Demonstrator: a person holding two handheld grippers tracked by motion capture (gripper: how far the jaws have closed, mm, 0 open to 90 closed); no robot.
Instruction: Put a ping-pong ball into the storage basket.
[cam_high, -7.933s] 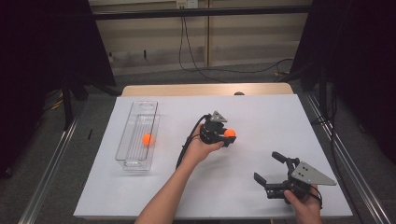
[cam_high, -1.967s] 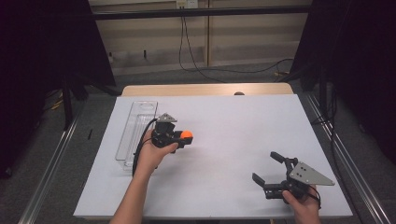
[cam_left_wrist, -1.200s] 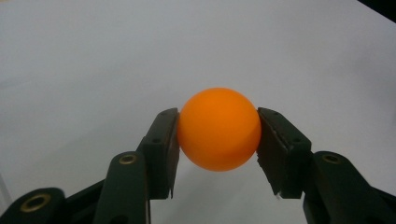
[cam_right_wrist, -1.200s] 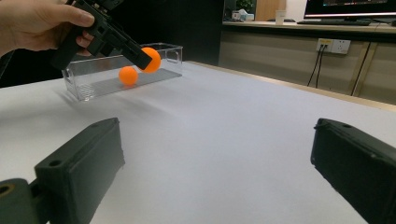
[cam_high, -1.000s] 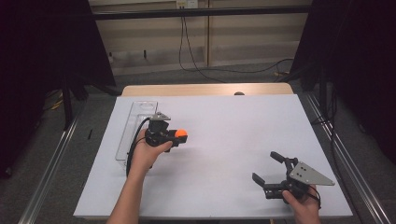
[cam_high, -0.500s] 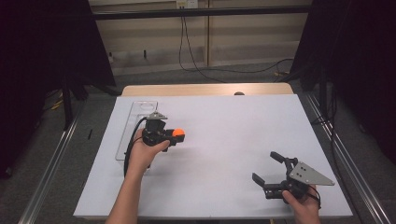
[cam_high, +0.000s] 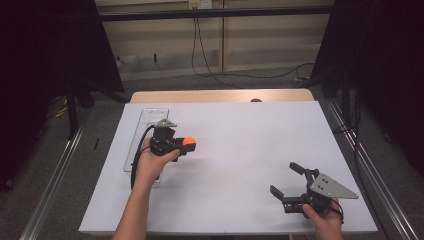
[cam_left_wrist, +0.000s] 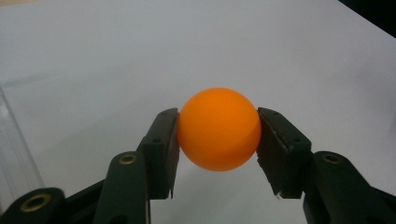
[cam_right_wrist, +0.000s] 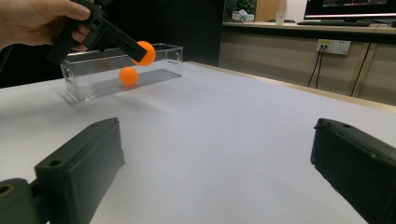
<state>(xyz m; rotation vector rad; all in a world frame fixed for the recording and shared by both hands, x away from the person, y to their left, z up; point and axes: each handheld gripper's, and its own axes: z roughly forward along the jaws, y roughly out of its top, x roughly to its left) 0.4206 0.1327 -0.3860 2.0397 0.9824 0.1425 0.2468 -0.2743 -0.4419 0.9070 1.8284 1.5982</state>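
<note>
My left gripper (cam_high: 186, 144) is shut on an orange ball (cam_left_wrist: 218, 129), held above the white table just right of a clear plastic bin (cam_high: 150, 122). In the right gripper view that ball (cam_right_wrist: 144, 52) hangs in front of the bin (cam_right_wrist: 93, 74), and a second orange ball (cam_right_wrist: 128, 75) lies inside the bin. My right gripper (cam_high: 289, 180) rests open near the table's front right edge, with nothing between its jaws. In its own view both jaws stand wide apart over bare table.
The white table top (cam_high: 250, 135) stretches between the two grippers. A wooden strip (cam_high: 220, 95) runs along the far edge. Cables (cam_high: 210, 55) trail on the floor behind. Metal rails (cam_high: 55, 170) flank the table.
My left gripper has carried the orange ball leftward from the table's middle to the side of the bin. The right gripper has stayed in place.
</note>
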